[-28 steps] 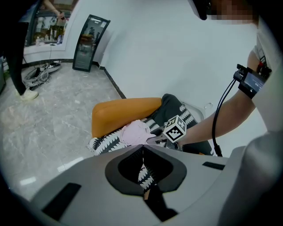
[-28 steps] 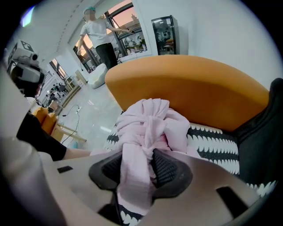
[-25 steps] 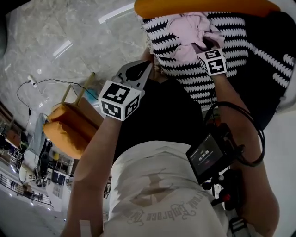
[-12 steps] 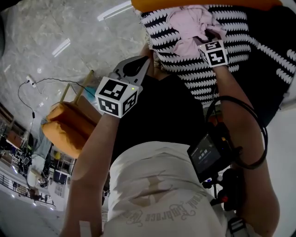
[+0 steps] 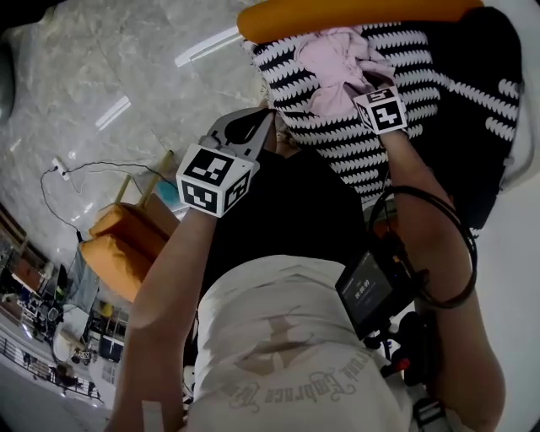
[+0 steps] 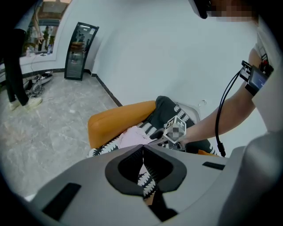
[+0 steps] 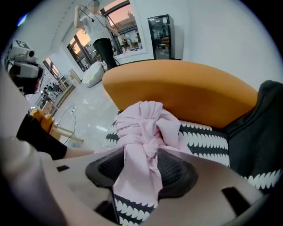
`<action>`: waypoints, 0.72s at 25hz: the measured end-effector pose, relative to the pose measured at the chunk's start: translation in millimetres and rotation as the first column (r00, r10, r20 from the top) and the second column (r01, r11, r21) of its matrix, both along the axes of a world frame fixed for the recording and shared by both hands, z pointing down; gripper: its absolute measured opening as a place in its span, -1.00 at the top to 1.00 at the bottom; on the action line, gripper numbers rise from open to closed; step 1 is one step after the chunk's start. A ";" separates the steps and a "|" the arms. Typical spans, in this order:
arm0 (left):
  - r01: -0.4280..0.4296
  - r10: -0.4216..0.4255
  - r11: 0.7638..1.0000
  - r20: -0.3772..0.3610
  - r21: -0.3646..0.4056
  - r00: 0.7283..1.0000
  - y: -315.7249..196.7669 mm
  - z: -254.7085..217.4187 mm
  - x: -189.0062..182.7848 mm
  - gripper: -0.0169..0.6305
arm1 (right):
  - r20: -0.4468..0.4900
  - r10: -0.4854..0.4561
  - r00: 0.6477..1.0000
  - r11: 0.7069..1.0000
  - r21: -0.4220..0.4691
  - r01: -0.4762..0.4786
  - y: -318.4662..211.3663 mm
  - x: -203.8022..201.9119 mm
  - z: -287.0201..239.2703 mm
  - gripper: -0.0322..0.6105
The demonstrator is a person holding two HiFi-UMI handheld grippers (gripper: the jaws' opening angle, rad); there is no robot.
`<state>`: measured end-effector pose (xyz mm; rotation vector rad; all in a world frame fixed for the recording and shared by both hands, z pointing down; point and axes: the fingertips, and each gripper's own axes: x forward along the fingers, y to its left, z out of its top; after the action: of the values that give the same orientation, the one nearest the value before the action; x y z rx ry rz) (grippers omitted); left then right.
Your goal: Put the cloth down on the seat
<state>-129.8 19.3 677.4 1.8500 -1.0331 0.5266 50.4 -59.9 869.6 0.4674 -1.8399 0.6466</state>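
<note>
- Our pink cloth (image 7: 146,128), knotted and bunched, lies by the striped seat (image 7: 208,141)'s back edge.
- Our right gripper (image 7: 142,170)'s jaws have just been opening, the cloth loose between them.
- Our left gripper (image 6: 142,150) is closed, empty.

Pale pink cloth (image 5: 342,63), bunched and knotted at the middle, lying on the black-and-white zigzag-patterned seat (image 5: 337,139), at its far side just beside the orange backrest (image 5: 354,13); one loose tail trailing toward the near edge.

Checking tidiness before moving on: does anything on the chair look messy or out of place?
The pink cloth sits knotted and crumpled on the black-and-white seat cover, one tail lying between the open right tongs, whose jaws have just been opening. Nothing looks spilled or damaged.
</note>
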 end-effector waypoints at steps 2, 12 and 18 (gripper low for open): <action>-0.028 0.028 0.999 -0.002 0.026 1.000 -10.3 -7.7 1.0 0.91 | 0.008 0.035 0.999 0.999 0.021 -0.035 -5.9 6.1 -13.0 0.15; -0.186 0.186 0.981 0.003 0.057 0.982 -21.3 -26.4 18.6 0.91 | 0.139 0.229 0.964 0.969 0.058 -0.238 7.5 26.2 -68.9 0.40; -0.304 0.302 0.949 0.029 0.084 0.953 -30.6 -45.3 26.2 0.91 | 0.252 0.378 0.891 0.912 0.062 -0.405 12.4 36.1 -123.4 0.78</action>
<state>-103.6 -11.3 632.2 2.1016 -0.7948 0.6863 86.5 -47.5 746.2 0.8872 -2.0313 0.9043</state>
